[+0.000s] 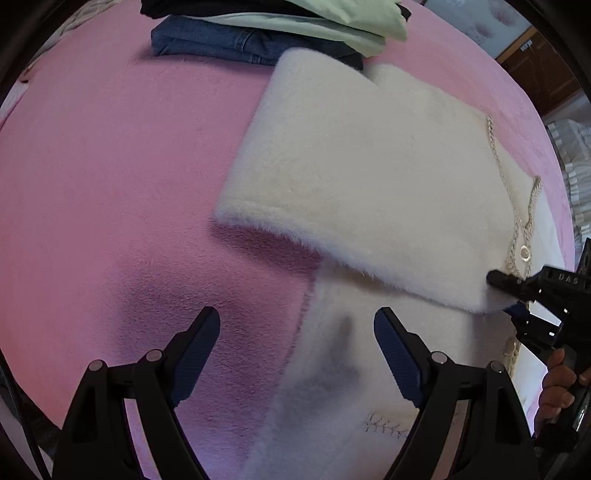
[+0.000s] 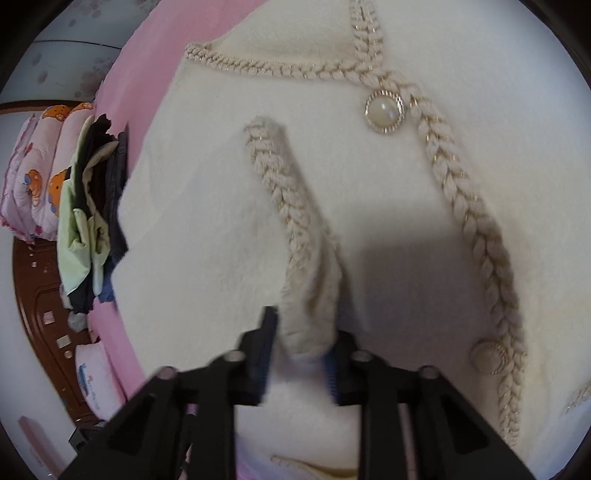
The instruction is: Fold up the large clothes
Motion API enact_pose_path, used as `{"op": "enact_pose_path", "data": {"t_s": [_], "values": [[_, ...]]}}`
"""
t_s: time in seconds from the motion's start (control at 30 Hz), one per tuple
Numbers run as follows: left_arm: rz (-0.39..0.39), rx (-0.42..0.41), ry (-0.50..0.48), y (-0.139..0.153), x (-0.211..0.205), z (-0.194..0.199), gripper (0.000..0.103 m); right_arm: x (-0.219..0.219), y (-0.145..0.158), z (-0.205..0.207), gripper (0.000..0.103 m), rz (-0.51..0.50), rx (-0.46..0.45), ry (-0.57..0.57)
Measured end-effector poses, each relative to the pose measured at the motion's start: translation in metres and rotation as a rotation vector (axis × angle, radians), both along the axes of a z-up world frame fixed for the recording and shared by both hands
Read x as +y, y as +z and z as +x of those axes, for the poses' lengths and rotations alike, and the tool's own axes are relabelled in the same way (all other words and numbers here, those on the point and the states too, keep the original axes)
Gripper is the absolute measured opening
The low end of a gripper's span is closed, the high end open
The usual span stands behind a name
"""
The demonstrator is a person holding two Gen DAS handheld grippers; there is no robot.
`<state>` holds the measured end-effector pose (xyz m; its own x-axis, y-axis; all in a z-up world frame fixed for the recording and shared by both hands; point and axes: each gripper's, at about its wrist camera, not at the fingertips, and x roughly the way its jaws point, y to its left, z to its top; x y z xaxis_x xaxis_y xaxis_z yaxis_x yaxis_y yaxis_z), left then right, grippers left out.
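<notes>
Jaws of my right gripper (image 2: 301, 350) pinch the fluffy cream cardigan's (image 1: 369, 177) braided cuff to fold it; left gripper (image 1: 297, 354) gapes empty over the pink bed (image 1: 110, 166).

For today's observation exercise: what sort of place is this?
Probably a bedroom: a pink bedsheet under a cream fluffy jacket, printed pillows against a wooden headboard, and folded clothes stacked nearby.
</notes>
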<state>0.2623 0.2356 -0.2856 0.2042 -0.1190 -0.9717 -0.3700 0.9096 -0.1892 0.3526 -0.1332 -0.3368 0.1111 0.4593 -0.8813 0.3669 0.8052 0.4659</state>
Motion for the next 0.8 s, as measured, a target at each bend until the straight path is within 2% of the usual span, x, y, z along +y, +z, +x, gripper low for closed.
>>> {"op": "enact_pose_path", "data": {"t_s": [0.17, 0.33, 0.53, 0.6, 0.7, 0.8], "values": [[0.015, 0.02, 0.019, -0.014, 0.0, -0.003, 0.084, 0.0, 0.015, 0.006, 0.012, -0.033, -0.055, 0.014], [0.027, 0.021, 0.028, -0.024, -0.002, -0.004, 0.084, -0.013, 0.048, 0.016, 0.012, -0.026, -0.146, 0.01], [0.022, -0.039, 0.065, -0.023, 0.008, 0.002, 0.084, -0.038, 0.1, 0.037, 0.012, -0.105, -0.287, 0.037], [0.015, -0.06, 0.076, -0.021, 0.012, 0.004, 0.08, -0.049, 0.114, 0.043, 0.012, -0.12, -0.32, 0.031], [0.017, -0.09, 0.098, -0.021, 0.022, 0.004, 0.062, -0.067, 0.131, 0.047, 0.012, -0.146, -0.359, 0.025], [0.013, -0.098, 0.124, -0.021, 0.026, 0.003, 0.051, -0.081, 0.141, 0.049, 0.012, -0.173, -0.379, 0.029]]}}
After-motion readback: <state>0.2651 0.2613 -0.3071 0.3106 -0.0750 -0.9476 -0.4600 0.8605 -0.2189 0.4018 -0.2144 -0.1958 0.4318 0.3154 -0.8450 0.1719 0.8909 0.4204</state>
